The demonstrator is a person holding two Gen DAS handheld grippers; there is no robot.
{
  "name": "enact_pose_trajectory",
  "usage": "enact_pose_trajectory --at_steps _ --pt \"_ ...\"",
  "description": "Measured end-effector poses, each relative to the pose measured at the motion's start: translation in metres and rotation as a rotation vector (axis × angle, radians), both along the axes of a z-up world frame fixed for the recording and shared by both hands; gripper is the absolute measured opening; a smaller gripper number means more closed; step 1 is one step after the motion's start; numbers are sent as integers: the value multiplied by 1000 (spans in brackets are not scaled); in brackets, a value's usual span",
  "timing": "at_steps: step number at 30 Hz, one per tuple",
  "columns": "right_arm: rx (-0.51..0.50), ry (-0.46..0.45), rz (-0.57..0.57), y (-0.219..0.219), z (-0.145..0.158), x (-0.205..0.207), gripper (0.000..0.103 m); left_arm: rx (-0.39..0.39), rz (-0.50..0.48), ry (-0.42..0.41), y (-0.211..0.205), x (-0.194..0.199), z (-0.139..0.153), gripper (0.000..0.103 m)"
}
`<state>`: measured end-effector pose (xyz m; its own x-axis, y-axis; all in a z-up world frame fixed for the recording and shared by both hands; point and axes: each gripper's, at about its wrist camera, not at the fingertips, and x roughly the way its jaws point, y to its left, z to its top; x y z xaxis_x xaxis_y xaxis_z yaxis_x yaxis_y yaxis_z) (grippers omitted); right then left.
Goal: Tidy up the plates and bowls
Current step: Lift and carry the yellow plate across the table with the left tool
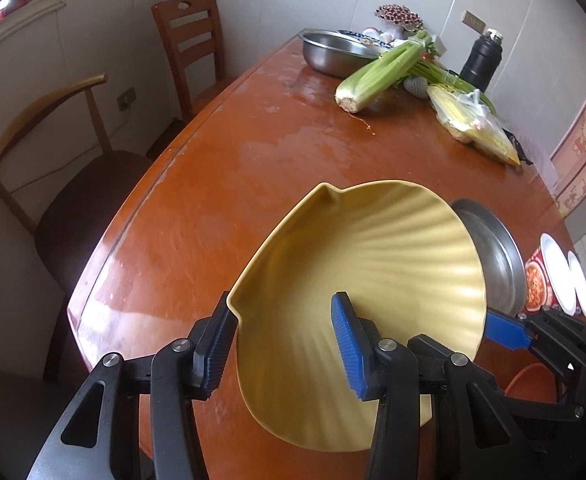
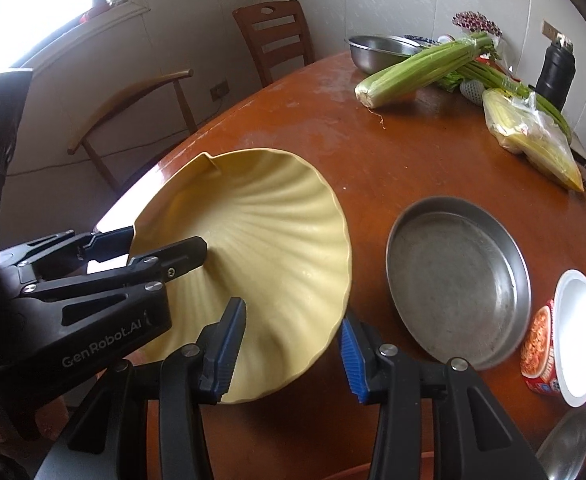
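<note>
Both hand-held grippers have the yellow scallop-shaped ribbed plate (image 2: 253,248) between them, tilted up off the orange-brown wooden desk (image 1: 213,184) with its fluted fan edge pointing away and its narrow hinge end toward the holder. The left hand-held gripper (image 1: 283,344) is clamped at a middling width over the near-left rim — one blue pad under the outside, the other pressed on the ribbed inner face. The right hand-held gripper (image 2: 293,354) pinches the near-right rim, its jaws as narrow as they go around the thin edge. What the next move turns on, I judge, is the round shallow steel pan (image 2: 459,280), which sits flat on the desk just beside the plate on the right gripper's side, its rim partly hidden behind the plate's edge in the left view. So the right hand is the nearer one, and the plate would have to travel sideways to the right and level out to nest in that pan — if that is its place.
</note>
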<state>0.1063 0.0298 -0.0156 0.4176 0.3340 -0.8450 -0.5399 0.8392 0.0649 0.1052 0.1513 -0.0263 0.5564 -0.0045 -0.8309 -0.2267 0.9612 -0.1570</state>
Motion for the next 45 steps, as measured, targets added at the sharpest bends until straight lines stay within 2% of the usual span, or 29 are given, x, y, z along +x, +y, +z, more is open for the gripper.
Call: enact_pose_trajectory --at_steps 12,28,40,45 --pt "3 47 -33 3 -12 15 46 7 -6 20 0 22 -12 49" --pt "-25 47 -16 10 -19 16 46 2 -3 37 4 29 -22 49" --pt "-19 10 -16 8 -9 9 46 30 1 4 5 22 -10 52" --pt "-18 -16 -21 5 -2 7 51 37 7 -16 5 18 -1 53"
